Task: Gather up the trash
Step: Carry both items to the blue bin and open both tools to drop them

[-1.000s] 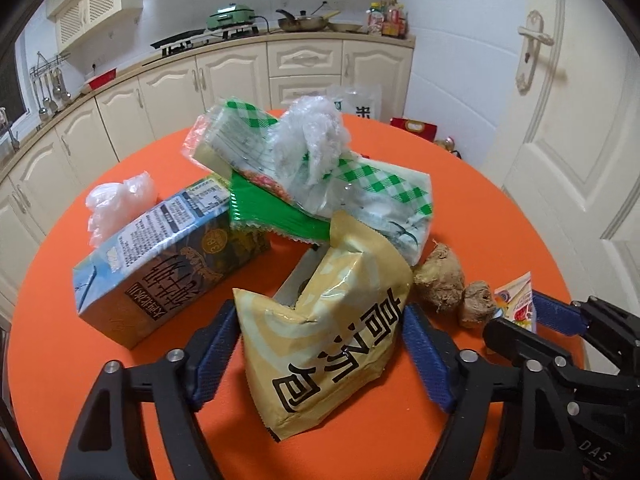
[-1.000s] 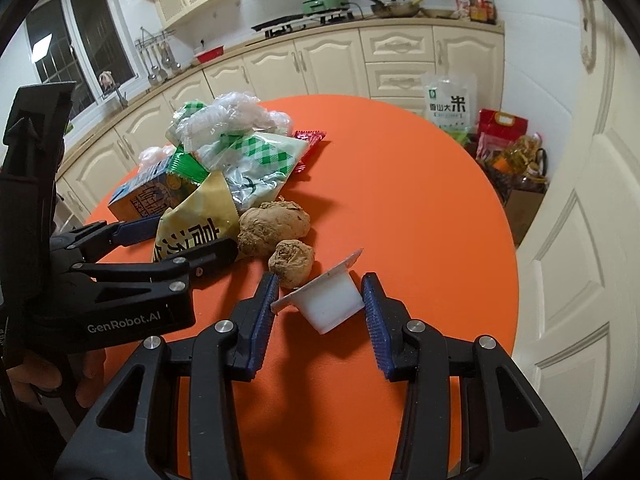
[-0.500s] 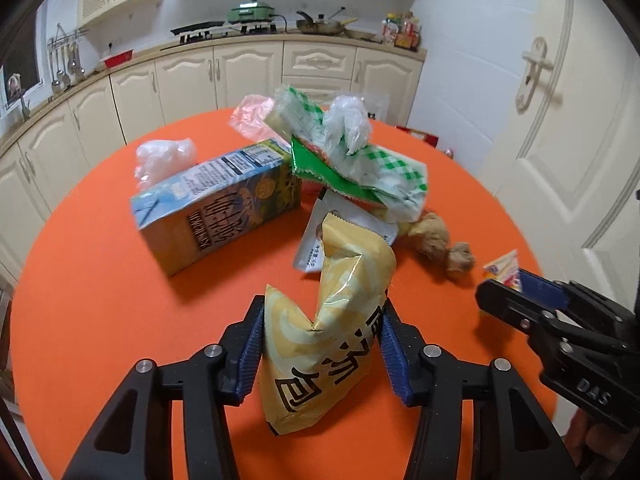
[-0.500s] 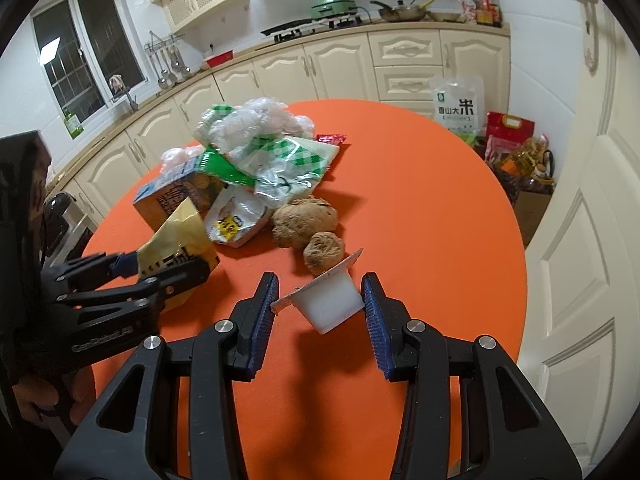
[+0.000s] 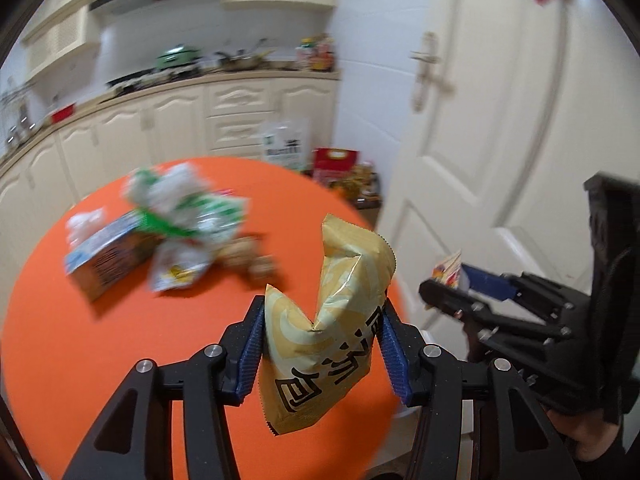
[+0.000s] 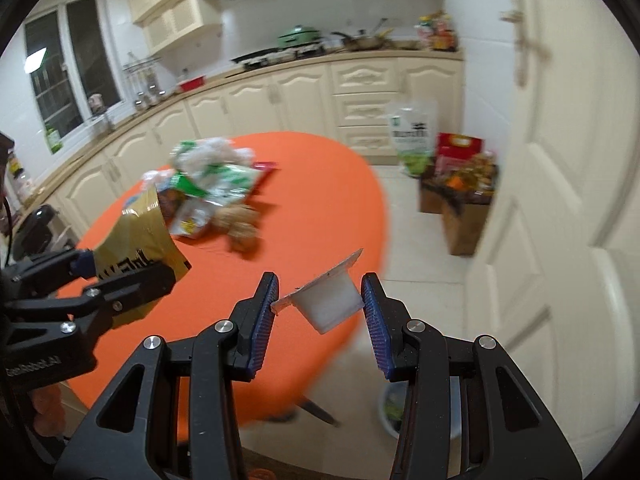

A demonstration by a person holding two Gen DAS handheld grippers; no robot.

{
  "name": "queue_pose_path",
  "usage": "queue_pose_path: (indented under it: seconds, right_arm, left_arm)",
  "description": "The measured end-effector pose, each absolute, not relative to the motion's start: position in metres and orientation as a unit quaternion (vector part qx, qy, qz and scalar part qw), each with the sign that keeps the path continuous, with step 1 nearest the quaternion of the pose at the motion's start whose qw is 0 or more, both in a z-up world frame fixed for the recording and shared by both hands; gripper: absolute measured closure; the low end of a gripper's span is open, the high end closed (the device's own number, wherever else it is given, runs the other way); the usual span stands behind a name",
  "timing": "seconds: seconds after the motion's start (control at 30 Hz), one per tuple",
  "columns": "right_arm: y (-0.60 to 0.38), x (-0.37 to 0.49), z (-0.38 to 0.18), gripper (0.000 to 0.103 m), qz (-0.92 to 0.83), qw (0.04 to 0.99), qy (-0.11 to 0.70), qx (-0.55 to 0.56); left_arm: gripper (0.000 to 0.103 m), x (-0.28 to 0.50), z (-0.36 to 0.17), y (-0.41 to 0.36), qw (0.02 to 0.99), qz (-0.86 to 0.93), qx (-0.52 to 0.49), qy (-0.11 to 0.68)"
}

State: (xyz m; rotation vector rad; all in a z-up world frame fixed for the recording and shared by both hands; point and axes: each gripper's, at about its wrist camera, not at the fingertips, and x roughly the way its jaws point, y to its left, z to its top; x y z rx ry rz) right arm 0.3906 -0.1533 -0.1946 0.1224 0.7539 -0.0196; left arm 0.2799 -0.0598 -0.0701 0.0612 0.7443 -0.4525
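Observation:
My left gripper (image 5: pixel 322 354) is shut on a yellow snack bag (image 5: pixel 332 320) with black characters, held above the near right edge of the orange round table (image 5: pixel 120 340). In the right wrist view the same bag (image 6: pixel 138 240) shows at the left, in the left gripper (image 6: pixel 120 280). My right gripper (image 6: pixel 318 312) is shut on a small white plastic cup (image 6: pixel 328 304) with a peeled foil lid, off the table's edge above the floor. In the left wrist view the right gripper (image 5: pixel 460 292) holds that cup (image 5: pixel 448 270) at the right.
A blurred pile stays on the table: a blue carton (image 5: pixel 104 256), green-checked bags (image 5: pixel 188 208), a white pouch (image 5: pixel 180 268) and brown lumps (image 5: pixel 248 256). A bin (image 6: pixel 394 406) stands on the floor below my right gripper. Bags and a box (image 6: pixel 460 184) sit by the white door (image 5: pixel 500 140).
Both grippers have lifted and drawn back toward the table's near right edge. The yellow bag, earlier lying on the table, now hangs in my left gripper. The cup stays gripped.

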Motion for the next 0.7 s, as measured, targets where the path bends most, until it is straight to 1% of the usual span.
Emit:
queue_pose_path:
  seconds: [0.23,0.47,0.5,0.53,0.6,0.7]
  right_arm:
    - [-0.221,0.352,-0.223,0.062,-0.084,0.910,0.400,0.072]
    - [-0.271,0.353,-0.263,0.061,-0.130,0.892,0.423,0.093]
    - [-0.278,0.354,-0.267,0.057,-0.138,0.889,0.424,0.101]
    - [-0.285,0.354,-0.269,0.050,-0.144,0.887,0.424,0.109]
    - [-0.293,0.353,-0.273,0.043,-0.157,0.883,0.428,0.112]
    - [-0.305,0.347,-0.277,0.041,-0.171,0.880,0.429,0.108]
  left_arm:
    - [0.054,0.277,-0.075,-0.134,0.889,-0.271,0.054,0.364]
    - [0.054,0.310,-0.099,-0.188,0.871,-0.292,0.080,0.387]
    - [0.054,0.313,-0.103,-0.193,0.870,-0.293,0.084,0.389]
    - [0.054,0.316,-0.105,-0.200,0.868,-0.293,0.087,0.390]
    - [0.054,0.320,-0.112,-0.210,0.863,-0.298,0.093,0.398]
    - [0.054,0.332,-0.123,-0.223,0.857,-0.300,0.097,0.408]
